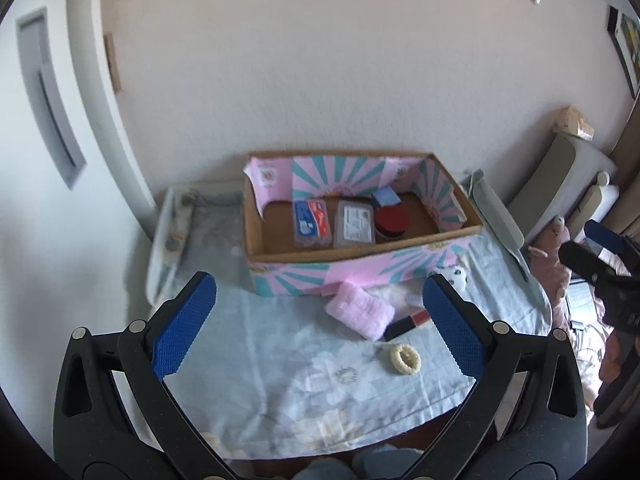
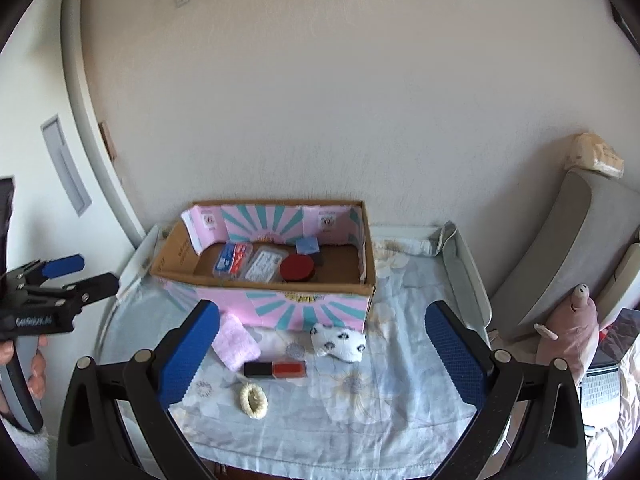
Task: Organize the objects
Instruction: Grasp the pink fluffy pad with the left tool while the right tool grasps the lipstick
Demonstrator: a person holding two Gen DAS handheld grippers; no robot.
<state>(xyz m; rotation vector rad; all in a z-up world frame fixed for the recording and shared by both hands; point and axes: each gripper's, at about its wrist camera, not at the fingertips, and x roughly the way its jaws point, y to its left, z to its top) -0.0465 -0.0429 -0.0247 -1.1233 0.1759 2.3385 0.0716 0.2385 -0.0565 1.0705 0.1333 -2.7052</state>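
Observation:
A pink and teal cardboard box (image 1: pixel 460 236) (image 2: pixel 360 292) stands at the back of the cloth-covered table. Inside lie a blue and red case (image 1: pixel 313 218) (image 2: pixel 233 260), a clear case (image 1: pixel 354 222) (image 2: pixel 266 264), a red round tin (image 1: pixel 391 220) (image 2: pixel 297 268) and a small blue pad (image 1: pixel 386 197) (image 2: pixel 308 245). In front lie a pink cloth (image 1: pixel 359 314) (image 2: pixel 234 342), a black and red bar (image 1: pixel 406 324) (image 2: pixel 275 369), a cream hair tie (image 1: pixel 405 358) (image 2: pixel 253 400) and a white patterned sock (image 2: pixel 339 342) (image 1: pixel 454 276). My left gripper (image 1: pixel 316 320) (image 2: pixel 80 272) and right gripper (image 2: pixel 320 356) (image 1: pixel 592 248) are open, empty, above the table's front.
The table has a floral blue cloth (image 2: pixel 380 420) and raised white side rails (image 1: pixel 164 248) (image 2: pixel 468 280). A wall is close behind the box. A grey chair (image 2: pixel 572 248), a pink plush toy (image 2: pixel 572 328) and a laptop (image 2: pixel 600 388) are at the right.

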